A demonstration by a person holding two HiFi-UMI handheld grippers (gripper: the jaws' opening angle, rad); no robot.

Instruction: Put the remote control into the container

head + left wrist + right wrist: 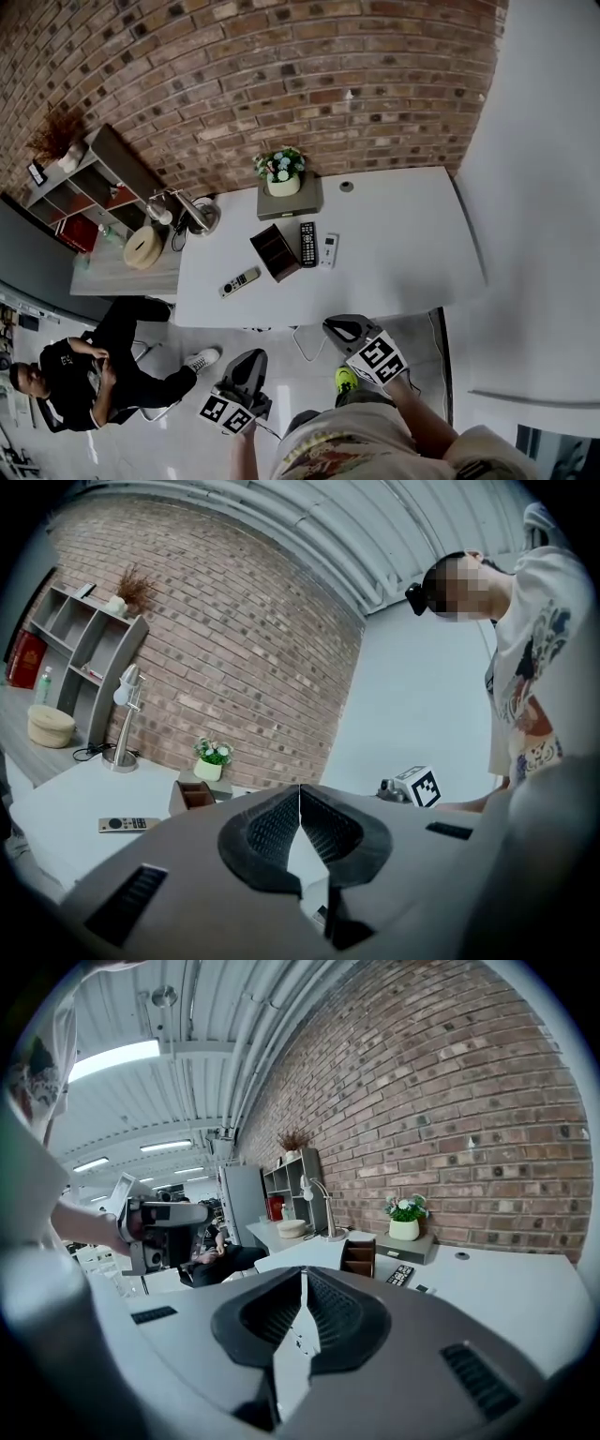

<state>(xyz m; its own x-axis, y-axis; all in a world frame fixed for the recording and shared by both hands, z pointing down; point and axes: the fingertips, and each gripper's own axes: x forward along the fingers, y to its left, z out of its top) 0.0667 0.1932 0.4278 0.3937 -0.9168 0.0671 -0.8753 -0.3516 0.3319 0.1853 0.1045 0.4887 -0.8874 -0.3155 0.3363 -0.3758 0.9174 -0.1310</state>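
Approach stage – nothing picked up yet. The left gripper and right gripper are both clenched tight w/ nothing between the jaws, and both are short of the white table. On it the brown container sits mid-table. A black remote lies just beside it, a small white remote next to that, and a grey remote apart, nearer the front edge. Which remote the task means – can't tell. Next move, I'd judge: reach over the table edge w/ one gripper, open its jaws, then come down across a remote's narrow width.
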